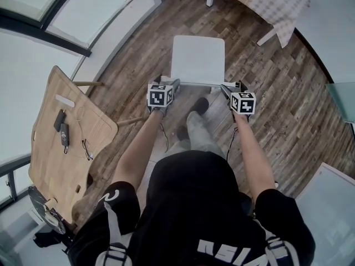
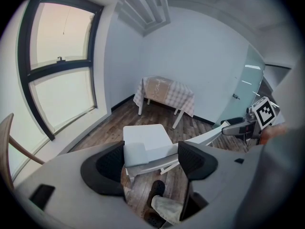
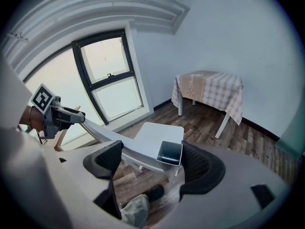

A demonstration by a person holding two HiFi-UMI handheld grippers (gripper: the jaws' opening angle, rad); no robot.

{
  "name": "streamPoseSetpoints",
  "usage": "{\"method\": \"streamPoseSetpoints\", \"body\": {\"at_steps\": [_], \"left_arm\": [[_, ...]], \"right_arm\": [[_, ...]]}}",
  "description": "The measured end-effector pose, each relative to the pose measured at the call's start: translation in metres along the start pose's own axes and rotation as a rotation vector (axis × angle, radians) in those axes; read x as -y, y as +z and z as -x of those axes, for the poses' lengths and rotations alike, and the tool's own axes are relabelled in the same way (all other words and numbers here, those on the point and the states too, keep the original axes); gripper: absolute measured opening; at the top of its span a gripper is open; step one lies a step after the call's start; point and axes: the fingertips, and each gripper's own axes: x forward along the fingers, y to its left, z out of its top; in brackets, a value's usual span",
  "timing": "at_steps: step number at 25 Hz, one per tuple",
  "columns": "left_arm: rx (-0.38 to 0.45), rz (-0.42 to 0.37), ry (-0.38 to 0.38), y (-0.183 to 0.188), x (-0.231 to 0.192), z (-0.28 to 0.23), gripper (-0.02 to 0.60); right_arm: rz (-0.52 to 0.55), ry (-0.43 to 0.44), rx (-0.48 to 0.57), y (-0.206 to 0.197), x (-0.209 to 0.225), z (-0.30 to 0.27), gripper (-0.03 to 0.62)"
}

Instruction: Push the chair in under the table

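Nearest to the head camera are the person's shoulders in a black shirt [image 1: 188,204], and both forearms reach forward to the white chair [image 1: 198,60]. The chair stands on the wooden floor [image 1: 288,110] directly before the person's shoe [image 1: 199,105], with its seat turned away from the person, toward the cloth-covered table [image 1: 266,1]. The chair is well apart from this table and is not yet under it.

The left gripper [image 1: 176,84] is at the left end of the backrest rail [image 1: 199,83] and the right gripper [image 1: 224,88] is at the right end. I think this placing is chosen so that a push goes evenly and the chair does not turn.

In the left gripper view the jaws stand wide apart and the corner of the rail shows in the gap between them. The right gripper view shows the same, with the hollow end of the rail near one jaw. Neither pair looks clenched on the rail; they seem only set against it, which is enough for pushing.

A wooden worktop [image 1: 61,148] with small things stands at the person's left, aside from the path.
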Motion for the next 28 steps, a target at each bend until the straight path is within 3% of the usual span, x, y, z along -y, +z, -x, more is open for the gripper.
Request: {"method": "streamPoseSetpoints", "body": {"at_steps": [28], "left_arm": [[-0.029, -0.049, -0.058, 0.085, -0.014, -0.076, 0.345]], "right_arm": [[-0.069, -0.081, 0.002, 0.054, 0.049, -0.044, 0.397]]}}
